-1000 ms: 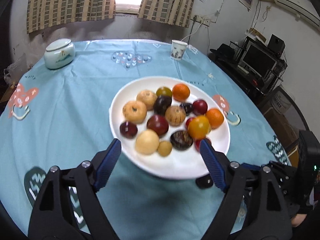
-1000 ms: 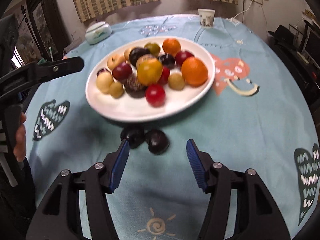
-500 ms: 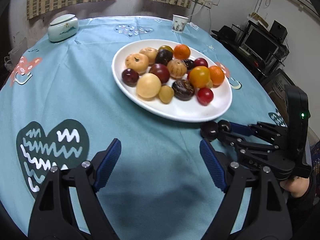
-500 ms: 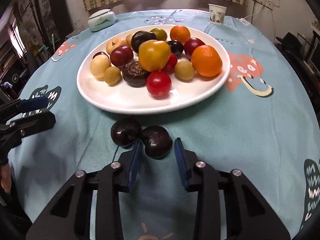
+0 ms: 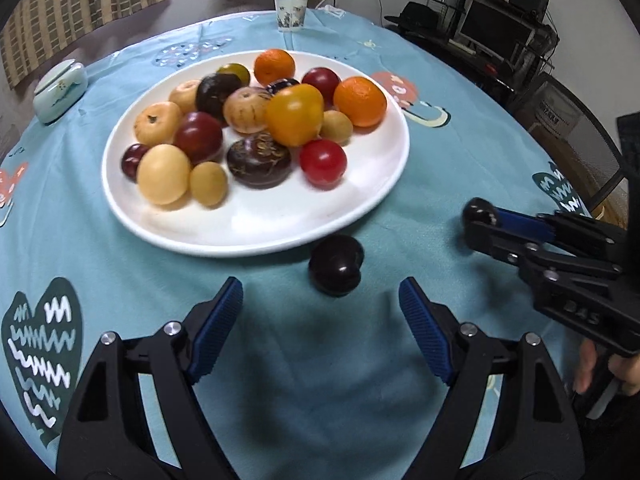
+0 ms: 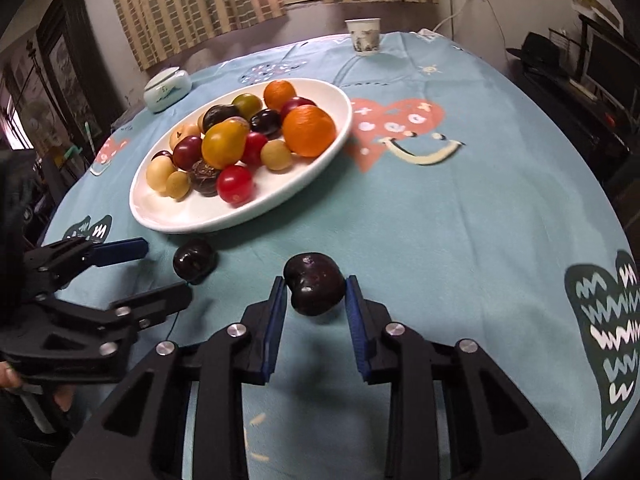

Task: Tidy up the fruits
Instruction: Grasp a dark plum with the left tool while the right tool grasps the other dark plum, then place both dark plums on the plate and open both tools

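Observation:
A white plate [image 5: 360, 208] [image 6: 280, 196] holds several fruits: oranges, plums, tomatoes, longans. My right gripper [image 6: 315, 294] is shut on a dark plum [image 6: 314, 288] and holds it just above the cloth; it also shows in the left wrist view [image 5: 480, 212], with the plum [image 5: 478, 210] at its tip. A second dark plum [image 5: 336, 264] [image 6: 193, 261] lies on the cloth by the plate's near rim. My left gripper [image 5: 320, 308] is open and empty, just short of that plum; it shows in the right wrist view [image 6: 160, 272].
The round table has a teal cloth [image 5: 300, 380]. A paper cup [image 5: 291, 12] [image 6: 362, 37] stands at the far edge. A lidded ceramic jar [image 5: 60, 90] [image 6: 166, 85] sits at the far left. Shelves with a monitor [image 5: 496, 32] stand beyond the table's right side.
My right gripper closed on one dark plum and carried it right, away from the other plum. My left gripper moved in toward the plum left on the cloth.

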`<action>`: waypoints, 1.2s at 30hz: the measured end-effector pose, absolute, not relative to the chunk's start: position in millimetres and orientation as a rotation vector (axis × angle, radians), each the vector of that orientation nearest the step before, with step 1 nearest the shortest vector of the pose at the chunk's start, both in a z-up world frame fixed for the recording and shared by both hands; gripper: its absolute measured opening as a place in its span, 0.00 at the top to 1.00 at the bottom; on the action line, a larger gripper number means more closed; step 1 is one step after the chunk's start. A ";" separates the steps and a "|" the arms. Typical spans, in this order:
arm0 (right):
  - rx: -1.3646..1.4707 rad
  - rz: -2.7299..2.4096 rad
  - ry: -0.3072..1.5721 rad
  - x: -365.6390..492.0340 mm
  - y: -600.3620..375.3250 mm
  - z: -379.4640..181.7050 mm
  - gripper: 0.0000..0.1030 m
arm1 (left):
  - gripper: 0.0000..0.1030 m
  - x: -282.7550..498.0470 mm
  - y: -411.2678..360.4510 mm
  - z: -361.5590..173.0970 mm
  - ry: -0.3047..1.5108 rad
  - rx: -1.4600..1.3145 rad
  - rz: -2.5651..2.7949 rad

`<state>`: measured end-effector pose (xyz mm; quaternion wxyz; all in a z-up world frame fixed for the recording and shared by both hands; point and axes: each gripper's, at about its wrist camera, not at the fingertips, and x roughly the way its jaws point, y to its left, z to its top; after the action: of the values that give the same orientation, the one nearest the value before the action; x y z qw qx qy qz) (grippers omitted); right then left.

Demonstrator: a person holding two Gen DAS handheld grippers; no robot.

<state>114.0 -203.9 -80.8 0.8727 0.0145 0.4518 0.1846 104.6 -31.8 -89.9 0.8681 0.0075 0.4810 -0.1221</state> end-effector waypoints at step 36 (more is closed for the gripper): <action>-0.019 0.483 0.916 125.5 -159.0 -44.3 0.70 | 0.70 94.5 25.4 -42.0 0.873 -0.077 -0.232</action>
<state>125.5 -159.0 -44.3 0.8690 -0.0092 0.4376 0.2307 94.5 25.4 -42.0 0.8990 -0.0374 0.4217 -0.1119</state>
